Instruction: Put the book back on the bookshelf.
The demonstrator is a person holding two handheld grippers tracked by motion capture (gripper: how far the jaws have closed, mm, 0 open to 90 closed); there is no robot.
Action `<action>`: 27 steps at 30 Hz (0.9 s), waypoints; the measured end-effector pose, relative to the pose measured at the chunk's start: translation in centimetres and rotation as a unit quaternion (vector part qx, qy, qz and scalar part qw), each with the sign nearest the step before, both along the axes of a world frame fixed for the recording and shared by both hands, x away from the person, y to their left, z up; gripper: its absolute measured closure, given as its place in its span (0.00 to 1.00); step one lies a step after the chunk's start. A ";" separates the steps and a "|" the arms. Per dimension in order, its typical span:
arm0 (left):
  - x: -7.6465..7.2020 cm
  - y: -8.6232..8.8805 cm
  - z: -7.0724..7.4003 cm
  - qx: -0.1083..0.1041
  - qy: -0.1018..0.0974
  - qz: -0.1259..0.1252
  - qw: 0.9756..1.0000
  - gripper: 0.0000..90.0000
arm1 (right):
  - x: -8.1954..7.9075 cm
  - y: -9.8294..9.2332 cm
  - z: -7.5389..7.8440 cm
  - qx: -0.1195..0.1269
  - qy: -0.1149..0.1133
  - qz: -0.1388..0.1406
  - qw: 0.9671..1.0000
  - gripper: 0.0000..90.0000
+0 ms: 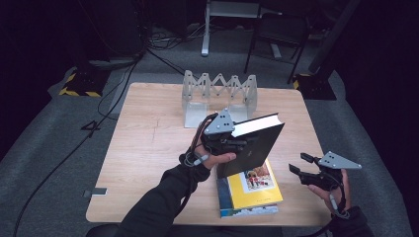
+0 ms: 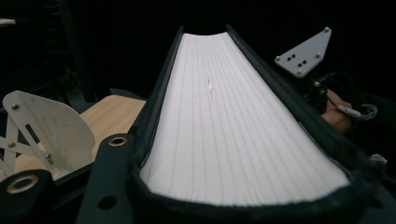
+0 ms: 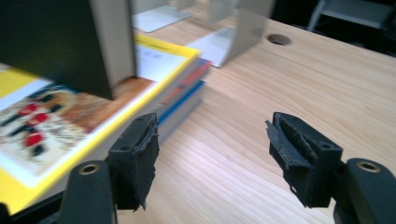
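- The left tool (image 1: 236, 143) is clamped on a black book (image 1: 254, 145), holding it tilted in the air above the middle of the desk (image 1: 148, 148).
- The right tool (image 1: 300, 165) has its jaws apart with nothing between them, near the desk's right edge.
- A yellow book (image 1: 252, 190) lies on a stack by the near edge.
- A folding book rack (image 1: 219, 94) stands at the far edge.

The black book (image 1: 249, 150) has a matt cover and white paper pages, the yellow book (image 1: 254, 190) looks glossy, the surface (image 1: 148, 143) is pale smooth wood, the rack (image 1: 220, 94) dull metal.
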State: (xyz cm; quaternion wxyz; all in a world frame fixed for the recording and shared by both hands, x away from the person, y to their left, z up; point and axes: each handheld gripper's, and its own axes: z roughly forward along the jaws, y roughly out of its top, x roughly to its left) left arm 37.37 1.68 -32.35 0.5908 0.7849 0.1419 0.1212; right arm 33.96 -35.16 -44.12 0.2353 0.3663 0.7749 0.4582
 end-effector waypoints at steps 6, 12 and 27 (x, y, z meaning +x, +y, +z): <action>-0.3 -0.4 0.3 0.005 -0.007 0.004 1.000 0.57 | 0.5 0.1 -0.9 -0.015 0.019 -0.002 1.000 0.37; -0.6 -0.3 0.9 0.022 -0.026 0.022 0.999 0.57 | 0.7 0.8 -1.5 -0.028 0.036 0.004 0.999 0.37; 0.7 2.5 2.1 0.017 -0.047 0.079 0.996 0.58 | 1.0 0.9 -2.1 -0.024 0.053 0.004 0.998 0.38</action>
